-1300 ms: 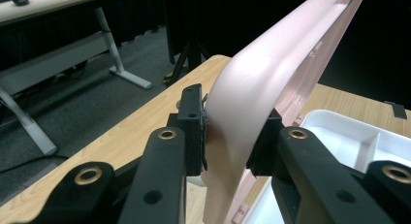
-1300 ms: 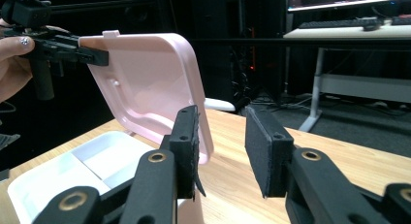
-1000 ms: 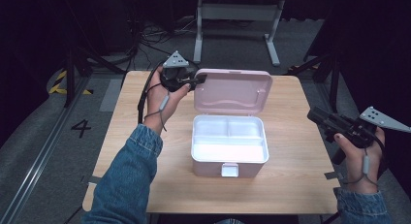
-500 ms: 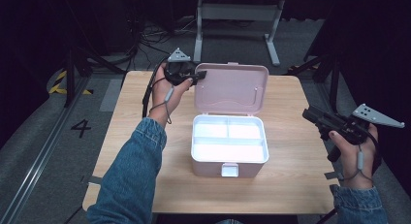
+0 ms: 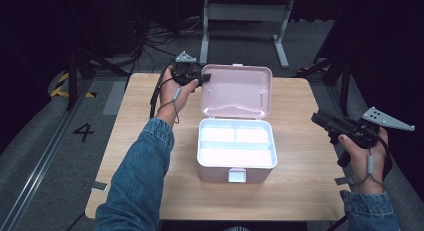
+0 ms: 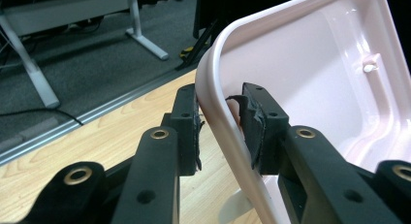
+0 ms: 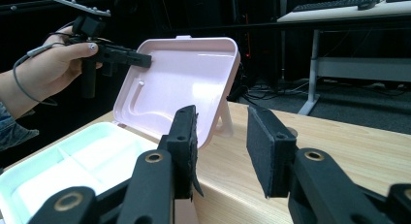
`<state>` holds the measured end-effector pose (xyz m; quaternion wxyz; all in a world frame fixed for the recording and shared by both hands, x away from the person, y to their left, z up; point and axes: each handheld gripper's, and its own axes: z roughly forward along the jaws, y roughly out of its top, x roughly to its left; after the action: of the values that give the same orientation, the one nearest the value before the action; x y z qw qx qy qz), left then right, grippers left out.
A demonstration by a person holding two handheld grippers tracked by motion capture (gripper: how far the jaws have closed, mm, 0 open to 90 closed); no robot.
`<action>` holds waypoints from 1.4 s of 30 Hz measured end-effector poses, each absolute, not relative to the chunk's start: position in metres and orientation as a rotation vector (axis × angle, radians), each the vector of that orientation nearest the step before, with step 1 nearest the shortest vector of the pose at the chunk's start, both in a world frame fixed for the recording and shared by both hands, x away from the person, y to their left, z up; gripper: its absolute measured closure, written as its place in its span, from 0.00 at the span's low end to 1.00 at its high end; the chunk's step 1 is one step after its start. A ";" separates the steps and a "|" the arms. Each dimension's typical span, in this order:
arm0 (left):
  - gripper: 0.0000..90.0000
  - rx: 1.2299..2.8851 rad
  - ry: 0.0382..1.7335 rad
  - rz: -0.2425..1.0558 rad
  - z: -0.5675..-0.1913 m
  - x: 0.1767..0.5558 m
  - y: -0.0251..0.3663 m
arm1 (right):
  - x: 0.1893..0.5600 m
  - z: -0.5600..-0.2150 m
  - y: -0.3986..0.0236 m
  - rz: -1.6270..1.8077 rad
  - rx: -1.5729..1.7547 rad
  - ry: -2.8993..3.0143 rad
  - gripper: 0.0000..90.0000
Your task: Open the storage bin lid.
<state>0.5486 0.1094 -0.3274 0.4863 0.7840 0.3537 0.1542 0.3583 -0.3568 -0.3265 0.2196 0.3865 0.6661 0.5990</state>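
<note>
A pale pink box [image 5: 220, 173] with a white divided inside stands in the middle of the wooden table [image 5: 300, 191]. Its lid [image 5: 237, 91] is tilted up at the back. My left gripper [image 5: 205, 78] is shut on the lid's upper left corner. In the left gripper view the lid's rim [image 6: 218, 69] runs between the pads of my left gripper [image 6: 220, 105], whose jaws have just been opening slightly. My right gripper [image 5: 316, 116] hovers open over the table's right edge with nothing between its jaws. From there my right gripper [image 7: 220, 122] faces the lid [image 7: 184, 73].
A grey desk frame [image 5: 245, 13] stands on the floor behind the table, with cables beside it. A "4" mark [image 5: 82, 132] and yellow-black tape [image 5: 62, 86] lie on the floor at the left. Bare wood surrounds the box.
The lid has swung up from lying flat behind the box to standing tilted, carried by my left gripper, which moved toward the box. My right gripper has hardly moved.
</note>
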 end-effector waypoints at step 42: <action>0.77 2.046 1.041 0.251 -0.379 0.585 0.100 | 0.372 -0.343 -0.355 1.631 1.114 1.922 0.74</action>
<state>0.5854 0.0995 -0.3793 0.4042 0.8103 0.4124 0.0996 0.3724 -0.3554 -0.3431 0.1919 0.3967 0.6844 0.5809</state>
